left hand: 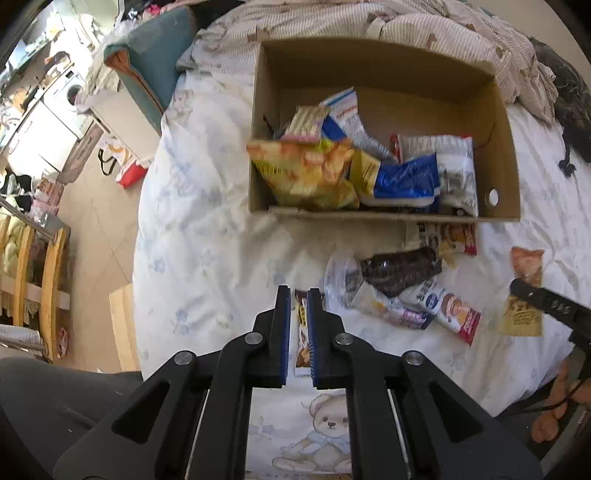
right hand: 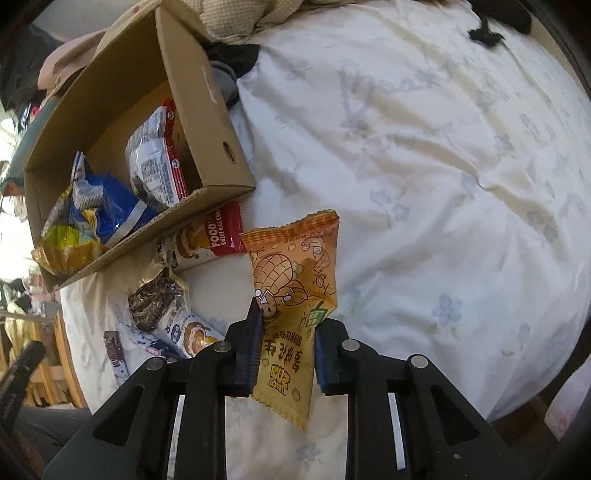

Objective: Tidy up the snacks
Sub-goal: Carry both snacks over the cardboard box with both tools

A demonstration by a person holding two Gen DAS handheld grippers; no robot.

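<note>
My right gripper (right hand: 290,321) is shut on an orange peanut packet (right hand: 295,258), which hangs tilted above the white sheet. From the left wrist view that packet (left hand: 526,264) shows at the far right with the right gripper (left hand: 517,286). My left gripper (left hand: 298,290) is shut, with only a narrow slit between its blue pads. Through the slit I see a brown snack bar (left hand: 301,332) lying flat on the bed below it, also visible as a brown snack bar (right hand: 114,350) in the right wrist view. The cardboard box (left hand: 498,147) holds several snack bags.
Loose snacks lie before the box: a dark packet (left hand: 400,273), white rice-cake packs (left hand: 450,310) and a red-ended pack (right hand: 221,232). A crumpled blanket (left hand: 369,18) lies behind the box. The bed edge drops to the floor (left hand: 96,229) on the left.
</note>
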